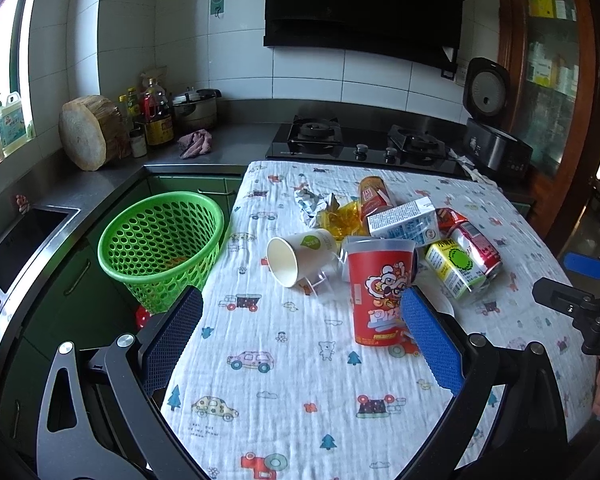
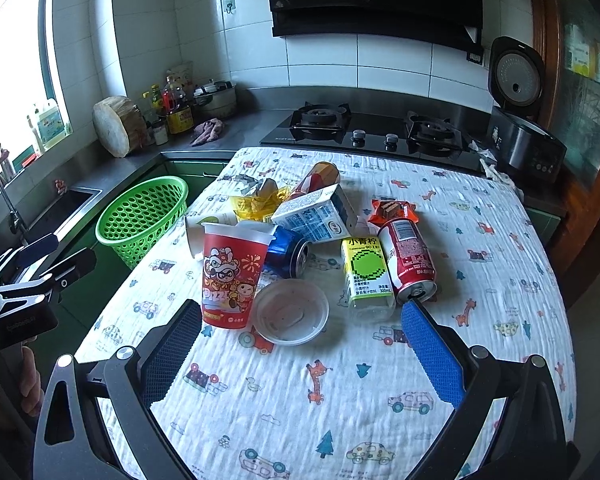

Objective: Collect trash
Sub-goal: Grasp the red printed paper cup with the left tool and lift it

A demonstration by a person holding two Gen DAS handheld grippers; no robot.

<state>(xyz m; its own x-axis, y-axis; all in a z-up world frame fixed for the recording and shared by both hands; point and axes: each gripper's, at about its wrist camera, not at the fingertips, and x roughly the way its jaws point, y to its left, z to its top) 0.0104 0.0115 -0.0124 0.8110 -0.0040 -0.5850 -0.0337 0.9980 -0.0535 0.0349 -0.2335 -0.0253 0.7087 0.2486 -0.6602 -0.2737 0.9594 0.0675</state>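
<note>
Red cup [image 1: 374, 292] stands upright just ahead of the empty, wide-open left gripper [image 1: 300, 332], right gripper [image 2: 300, 332] likewise agape: centre it, squeeze lightly, carry left to the basket [image 1: 162, 240].

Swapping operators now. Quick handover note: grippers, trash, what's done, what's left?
Left gripper: open, empty, facing the upright red printed cup.
Right gripper: open, empty, above the clear plastic lid.
Trash is piled mid-table on the printed cloth: red can, yellow-green carton, blue can.
Green perforated basket stands off the table's left edge; contents unclear.
Left: everything on the table.
</note>
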